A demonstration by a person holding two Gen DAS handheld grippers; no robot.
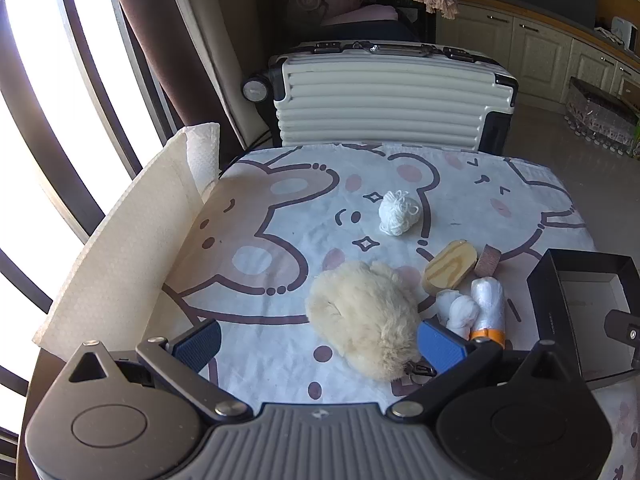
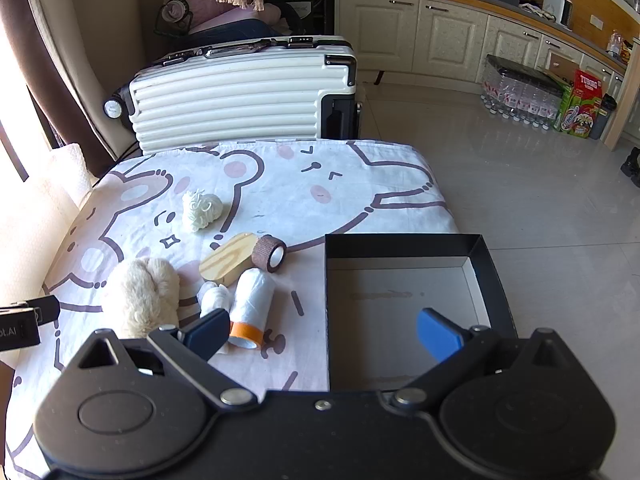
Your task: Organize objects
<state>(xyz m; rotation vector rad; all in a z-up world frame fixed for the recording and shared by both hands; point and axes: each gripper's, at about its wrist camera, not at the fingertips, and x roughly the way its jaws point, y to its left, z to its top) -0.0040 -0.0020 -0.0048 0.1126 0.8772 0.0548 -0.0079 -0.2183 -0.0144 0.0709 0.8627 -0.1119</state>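
Item, desk: I am holding the left hand-held gripper [image 1: 320, 344] and right hand-held gripper [image 2: 322, 332] wide open, empty; fluffy pom-pom [image 1: 362, 320], plastic-bag roll [image 2: 252, 304] crowding beside the empty black box [image 2: 404, 246], risking snagging neighbours.

A bear-print cloth [image 2: 280, 168] covers the table, carrying yarn [image 2: 201, 209], fluffy toy [image 2: 140, 296], wooden block [image 2: 228, 258], tape roll [image 2: 270, 253], bag roll [image 2: 252, 304], and, right, black box [image 2: 404, 246].
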